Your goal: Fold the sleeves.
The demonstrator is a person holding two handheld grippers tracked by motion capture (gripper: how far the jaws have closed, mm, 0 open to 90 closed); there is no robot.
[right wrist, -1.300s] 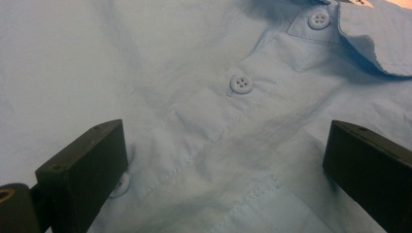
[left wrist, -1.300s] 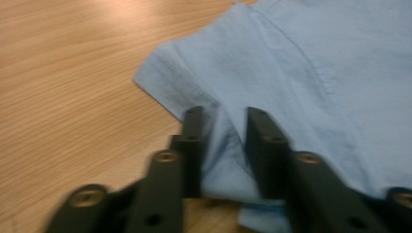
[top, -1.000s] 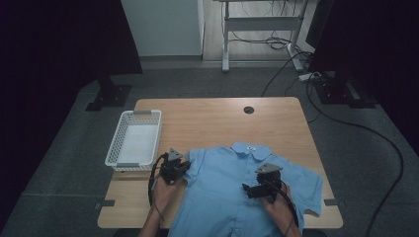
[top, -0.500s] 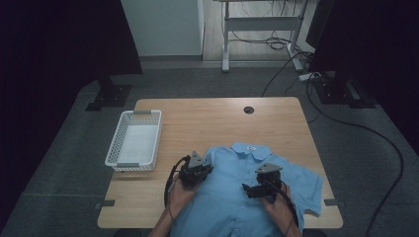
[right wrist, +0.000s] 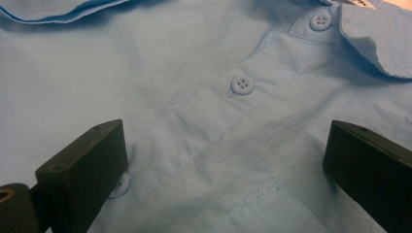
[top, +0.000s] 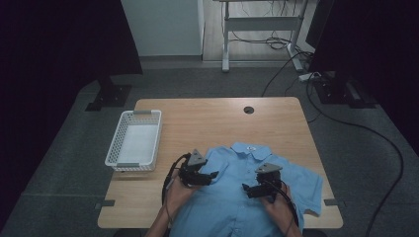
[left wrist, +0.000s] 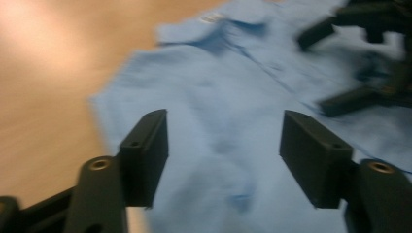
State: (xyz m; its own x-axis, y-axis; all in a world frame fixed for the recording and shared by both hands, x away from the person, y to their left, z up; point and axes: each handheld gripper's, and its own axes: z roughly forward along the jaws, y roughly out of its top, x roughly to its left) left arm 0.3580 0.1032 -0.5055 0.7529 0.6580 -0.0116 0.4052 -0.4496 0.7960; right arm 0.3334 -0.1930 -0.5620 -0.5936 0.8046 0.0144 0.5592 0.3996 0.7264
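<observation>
no legible text, shirt (top: 247,197) collar label unreadable

We see a light-blue shirt (top: 247,197) of thin woven cloth, matt and softly creased, with stitched seams and small glossy plastic buttons (right wrist: 241,85) along its placket. It lies on a table (top: 207,123) whose top looks like pale wood with a smooth, faintly sheened finish. The basket (top: 133,140) is white lattice plastic. Both the left gripper (left wrist: 223,145) and the right gripper (right wrist: 223,170) have matt black, hard-looking jaws.
</observation>
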